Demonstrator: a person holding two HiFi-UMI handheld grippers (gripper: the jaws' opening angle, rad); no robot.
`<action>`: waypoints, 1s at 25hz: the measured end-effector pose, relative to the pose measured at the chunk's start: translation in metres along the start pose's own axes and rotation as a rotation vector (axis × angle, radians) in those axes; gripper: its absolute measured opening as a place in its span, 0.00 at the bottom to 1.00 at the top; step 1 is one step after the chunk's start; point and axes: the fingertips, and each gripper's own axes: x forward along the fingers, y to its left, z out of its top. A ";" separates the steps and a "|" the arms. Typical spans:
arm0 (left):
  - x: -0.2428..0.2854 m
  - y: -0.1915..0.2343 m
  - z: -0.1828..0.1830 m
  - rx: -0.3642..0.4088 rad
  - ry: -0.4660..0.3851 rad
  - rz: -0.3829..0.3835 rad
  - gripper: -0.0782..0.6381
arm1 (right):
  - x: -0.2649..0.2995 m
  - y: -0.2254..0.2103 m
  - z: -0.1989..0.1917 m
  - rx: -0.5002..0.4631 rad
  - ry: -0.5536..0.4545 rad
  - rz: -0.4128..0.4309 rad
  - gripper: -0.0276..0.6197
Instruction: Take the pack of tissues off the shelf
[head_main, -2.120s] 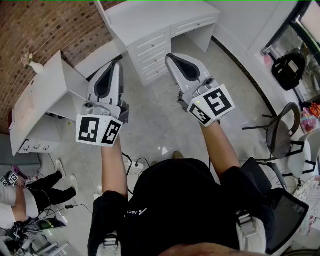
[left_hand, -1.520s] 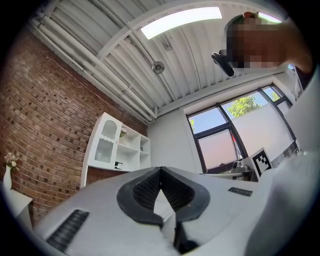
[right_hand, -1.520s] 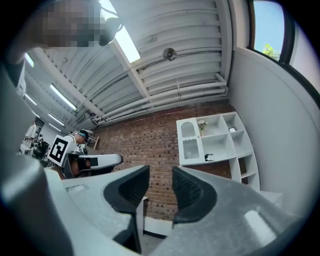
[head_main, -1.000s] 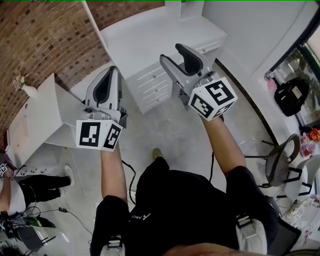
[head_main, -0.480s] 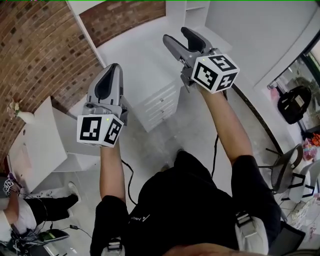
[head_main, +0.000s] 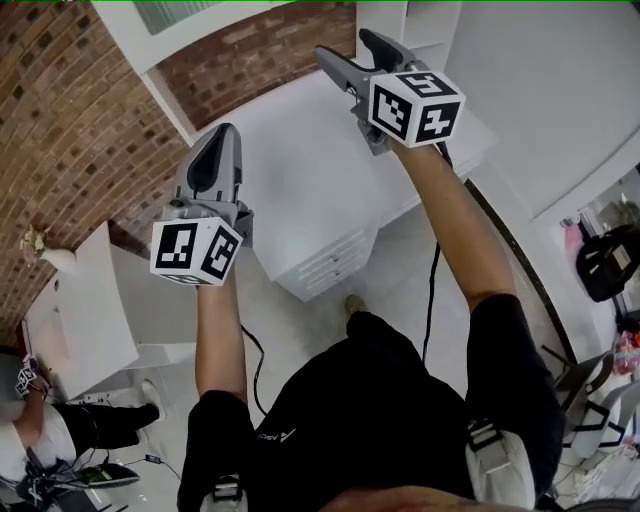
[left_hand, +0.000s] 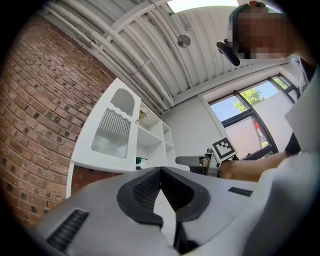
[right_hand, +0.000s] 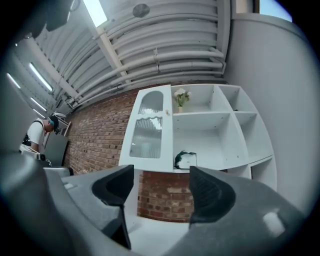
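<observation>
The pack of tissues (right_hand: 185, 160), white with a dark green top, stands in a lower compartment of the white wall shelf (right_hand: 220, 150), beside the glazed cabinet door (right_hand: 147, 132). My right gripper (right_hand: 161, 175) points at the shelf from a distance; its jaws are opening and nothing is between them. In the head view the right gripper (head_main: 343, 43) is raised high over the white desk (head_main: 300, 140). The left gripper (head_main: 224, 130) hangs lower at the left, shut and empty. The left gripper view shows its tips (left_hand: 160, 169) touching and the tissues (left_hand: 141, 162) far beyond.
A brick wall (head_main: 70, 120) runs behind the desk, which has drawers (head_main: 335, 255) at its front. A small vase of flowers (right_hand: 180, 97) stands on the top shelf. A person (head_main: 40, 430) sits at lower left. A black bag (head_main: 610, 265) lies at the right.
Both grippers have risen and moved forward over the desk, the right one farther. The right jaws have spread wider. The head view has tilted up toward the wall.
</observation>
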 end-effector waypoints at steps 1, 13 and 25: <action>0.019 0.007 -0.005 0.003 0.002 0.008 0.11 | 0.019 -0.017 0.001 -0.002 0.004 0.002 0.56; 0.144 0.070 -0.053 0.029 0.049 0.104 0.11 | 0.211 -0.128 -0.010 0.041 0.105 0.063 0.69; 0.164 0.108 -0.067 0.033 0.049 0.071 0.11 | 0.287 -0.147 -0.020 0.039 0.198 0.045 0.70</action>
